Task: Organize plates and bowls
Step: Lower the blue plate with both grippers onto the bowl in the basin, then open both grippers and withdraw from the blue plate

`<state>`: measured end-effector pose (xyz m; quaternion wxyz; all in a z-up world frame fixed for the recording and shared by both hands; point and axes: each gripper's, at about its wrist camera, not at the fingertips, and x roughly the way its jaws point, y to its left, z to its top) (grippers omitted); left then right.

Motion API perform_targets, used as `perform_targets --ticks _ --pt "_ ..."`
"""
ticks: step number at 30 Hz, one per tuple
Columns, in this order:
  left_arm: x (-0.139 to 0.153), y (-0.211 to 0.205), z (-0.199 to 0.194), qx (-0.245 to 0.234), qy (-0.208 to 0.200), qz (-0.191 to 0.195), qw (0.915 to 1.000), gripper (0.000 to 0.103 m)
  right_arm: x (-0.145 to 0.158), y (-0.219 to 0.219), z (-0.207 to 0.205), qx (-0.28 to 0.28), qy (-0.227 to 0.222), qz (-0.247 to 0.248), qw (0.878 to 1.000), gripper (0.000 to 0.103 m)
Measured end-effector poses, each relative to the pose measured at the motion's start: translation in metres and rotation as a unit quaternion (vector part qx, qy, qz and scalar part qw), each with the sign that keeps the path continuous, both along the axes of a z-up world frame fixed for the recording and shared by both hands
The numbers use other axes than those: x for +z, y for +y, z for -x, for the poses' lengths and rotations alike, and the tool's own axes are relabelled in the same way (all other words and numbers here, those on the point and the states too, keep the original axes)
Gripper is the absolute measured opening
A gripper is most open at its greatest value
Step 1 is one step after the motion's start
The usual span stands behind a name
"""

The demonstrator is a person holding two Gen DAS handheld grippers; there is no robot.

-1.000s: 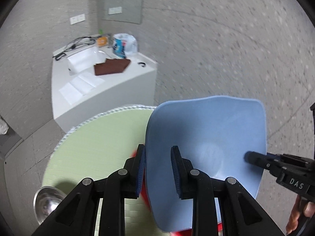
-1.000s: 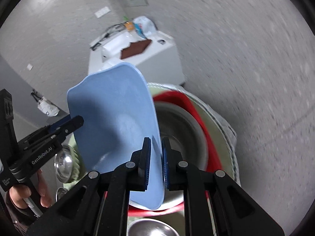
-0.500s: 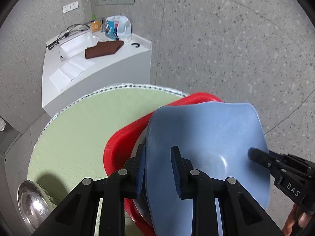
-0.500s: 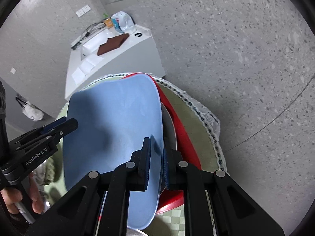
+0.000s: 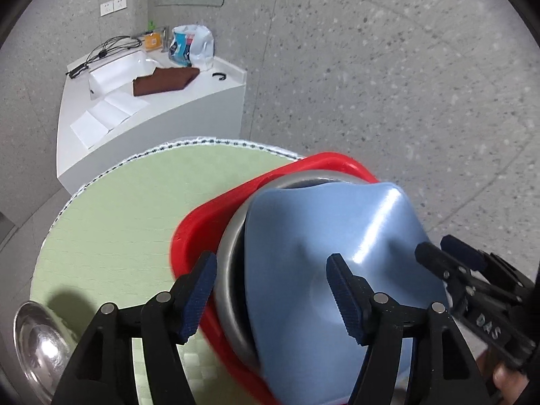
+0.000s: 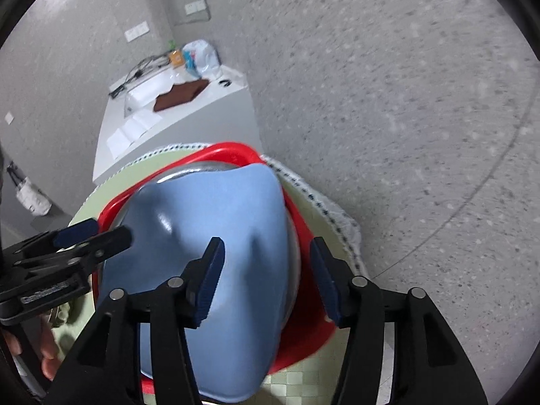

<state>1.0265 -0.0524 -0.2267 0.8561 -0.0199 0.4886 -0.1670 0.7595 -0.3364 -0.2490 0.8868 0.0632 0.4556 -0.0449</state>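
a brown cloth [image 5: 164, 81] and plastic bag [image 5: 193, 47] lie on the white counter [image 5: 152, 114].

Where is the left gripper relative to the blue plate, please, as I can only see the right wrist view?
Observer: The left gripper straddles the left rim of the blue plate; its jaws are opening and neither pad clamps the rim.
Operator: Thank you. What is under the plate on that side?
Observer: The rim of a steel bowl shows there, between the plate and the wall of the red basin.
Operator: Is anything else on the table to the left of the basin?
Observer: Yes, a shiny steel dish sits at the near left edge of the green tablecloth.
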Motion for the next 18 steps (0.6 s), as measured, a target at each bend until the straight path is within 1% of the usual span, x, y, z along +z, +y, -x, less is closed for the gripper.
perform_targets --ticks 2,3,4,5,9,10,13,16,18 --pt "0.015 0.015 0.013 -0.008 -0.018 -0.008 0.9998 0.067 0.012 0.002 0.011 -0.01 -0.012 0.009 1.0 0.059" --pt "0.022 0.025 0.021 -0.008 -0.028 -0.011 0.9995 0.072 0.019 0.004 0.018 -0.013 -0.021 0.015 1.0 0.061" --pt "0.03 0.035 0.029 -0.008 -0.039 -0.013 0.9991 0.077 0.026 0.007 0.025 -0.015 -0.029 0.022 0.999 0.066" --pt "0.038 0.048 0.039 -0.008 -0.051 -0.014 0.9986 0.078 0.035 0.011 0.034 -0.019 -0.038 0.028 0.999 0.071" --pt "0.061 0.095 0.076 0.0 -0.09 -0.024 0.9957 0.086 0.057 0.029 0.066 -0.016 -0.064 0.014 0.998 0.074" --pt "0.066 0.109 0.087 0.01 -0.091 -0.034 0.9952 0.088 0.059 0.034 0.072 -0.016 -0.066 0.011 0.998 0.074" --pt "0.073 0.144 0.116 0.023 -0.102 -0.032 0.994 0.09 0.063 0.052 0.092 -0.012 -0.074 -0.007 0.997 0.074" --pt "0.071 0.161 0.141 0.029 -0.102 -0.024 0.9941 0.09 0.062 0.068 0.11 -0.01 -0.077 -0.018 0.997 0.075" --pt "0.069 0.169 0.157 0.024 -0.096 -0.016 0.995 0.09 0.057 0.074 0.121 -0.018 -0.075 -0.023 0.997 0.075"
